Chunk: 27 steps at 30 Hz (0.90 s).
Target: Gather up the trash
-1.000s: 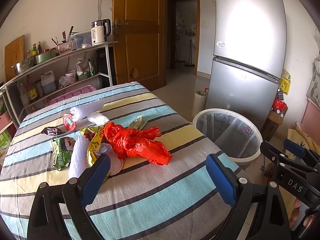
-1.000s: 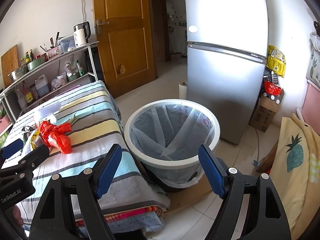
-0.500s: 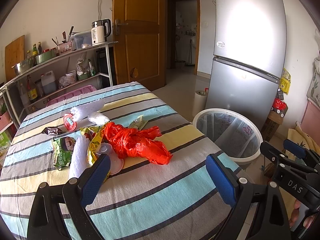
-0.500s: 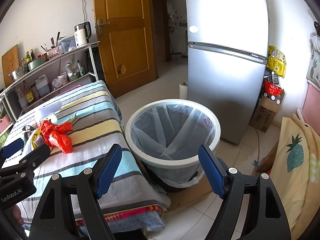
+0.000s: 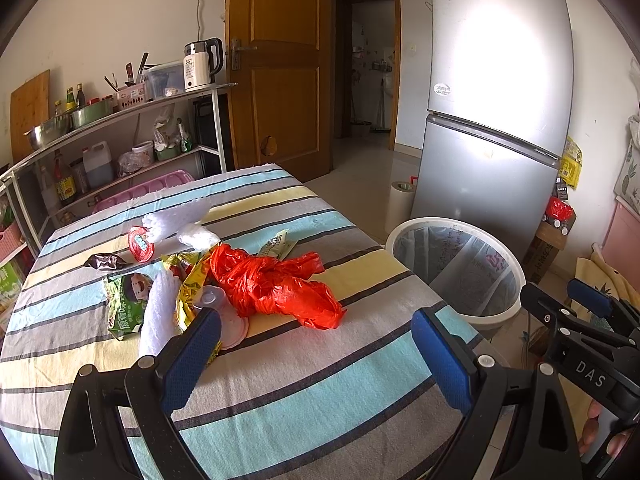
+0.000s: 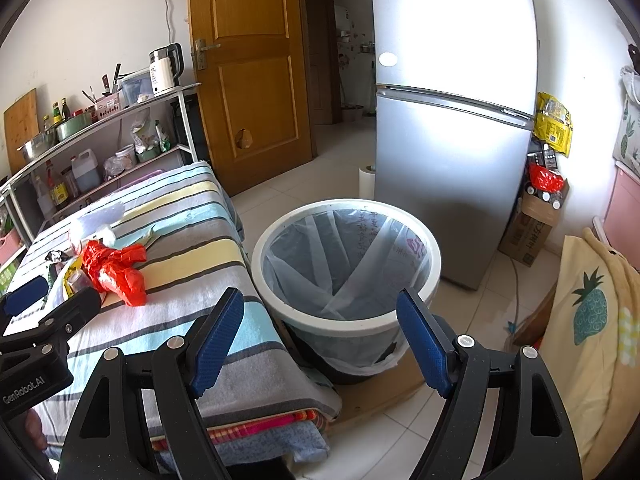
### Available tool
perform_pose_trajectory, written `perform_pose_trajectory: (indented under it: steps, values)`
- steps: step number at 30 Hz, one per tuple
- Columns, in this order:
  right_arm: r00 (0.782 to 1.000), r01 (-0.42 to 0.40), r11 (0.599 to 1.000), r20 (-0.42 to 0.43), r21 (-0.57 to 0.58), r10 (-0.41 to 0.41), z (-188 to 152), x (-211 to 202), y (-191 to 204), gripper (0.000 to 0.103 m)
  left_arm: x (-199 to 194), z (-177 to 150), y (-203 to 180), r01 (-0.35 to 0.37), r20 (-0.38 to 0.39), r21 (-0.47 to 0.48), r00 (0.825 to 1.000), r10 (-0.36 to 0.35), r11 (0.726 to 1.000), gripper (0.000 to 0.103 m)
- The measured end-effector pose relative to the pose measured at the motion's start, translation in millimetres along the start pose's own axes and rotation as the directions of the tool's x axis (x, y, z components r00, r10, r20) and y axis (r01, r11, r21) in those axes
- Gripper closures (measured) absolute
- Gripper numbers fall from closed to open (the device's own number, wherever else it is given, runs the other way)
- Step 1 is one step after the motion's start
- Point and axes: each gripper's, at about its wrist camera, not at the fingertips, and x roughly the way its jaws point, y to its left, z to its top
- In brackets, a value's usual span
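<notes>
A pile of trash lies on the striped table (image 5: 304,392): a crumpled red plastic bag (image 5: 276,284), a green snack packet (image 5: 125,300), a yellow wrapper (image 5: 188,280), white tissue (image 5: 160,312), a red lid (image 5: 141,239) and a dark wrapper (image 5: 105,261). My left gripper (image 5: 316,356) is open and empty, just short of the pile. A white bin with a clear liner (image 6: 346,264) stands on the floor right of the table. My right gripper (image 6: 320,336) is open and empty, in front of the bin. The red bag also shows in the right wrist view (image 6: 112,266).
A silver fridge (image 6: 452,120) stands behind the bin. A metal shelf rack (image 5: 120,136) with bottles, bowls and a kettle is behind the table. A wooden door (image 5: 280,68) is at the back. A pineapple-print cloth (image 6: 592,320) lies at the right.
Almost nothing has changed. The right wrist view has shifted very slightly; both grippers stay open and the trash has not moved.
</notes>
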Motion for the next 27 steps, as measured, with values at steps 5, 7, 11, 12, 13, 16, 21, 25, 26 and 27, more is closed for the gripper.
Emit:
perform_pose_trajectory:
  steps: [5,7,11,12,13,16,21,25,26,27]
  values:
    - [1.0,0.0,1.0,0.0,-0.001,0.0,0,0,0,0.024,0,0,-1,-0.001,0.0,0.0,1.0,0.001,1.0,0.006]
    - [1.0,0.0,1.0,0.0,-0.001,0.0,0,-1,0,0.024,0,0,0,0.0,0.002,0.0,1.0,0.0,1.0,0.006]
    - [1.0,-0.001,1.0,0.002,-0.002,0.001,0,-1,0,0.024,0,-1,1,-0.001,0.001,-0.002,1.0,0.001,1.0,0.006]
    - [1.0,0.001,1.0,0.002,-0.002,-0.001,0,-1,0,0.024,-1,-1,1,0.0,0.002,-0.003,1.0,0.0,1.0,0.006]
    - [1.0,0.001,1.0,0.001,-0.003,-0.001,0,-1,0,0.024,-1,-1,1,0.0,0.002,-0.003,1.0,0.0,1.0,0.006]
    - [1.0,-0.002,1.0,0.002,-0.002,0.002,0,-2,1,0.024,-1,-1,2,0.002,0.001,-0.003,1.0,-0.002,1.0,0.006]
    - [0.999,-0.05,0.998,0.01,-0.028,0.051,5,-1,8,0.024,-5,-1,19,0.012,-0.002,-0.026,1.0,-0.012,1.0,0.006]
    - [0.993,-0.116,0.991,0.013,-0.073,0.117,10,5,24,0.024,-13,-1,47,-0.004,0.003,-0.076,1.0,0.004,0.997,0.006]
    - [0.99,-0.136,0.987,0.011,-0.084,0.137,11,6,29,0.024,-15,-1,55,-0.013,0.002,-0.091,1.0,0.013,0.996,0.006]
    - [0.987,-0.159,0.982,0.003,-0.099,0.16,13,9,34,0.024,-17,-1,64,-0.029,-0.001,-0.106,1.0,0.029,0.994,0.006]
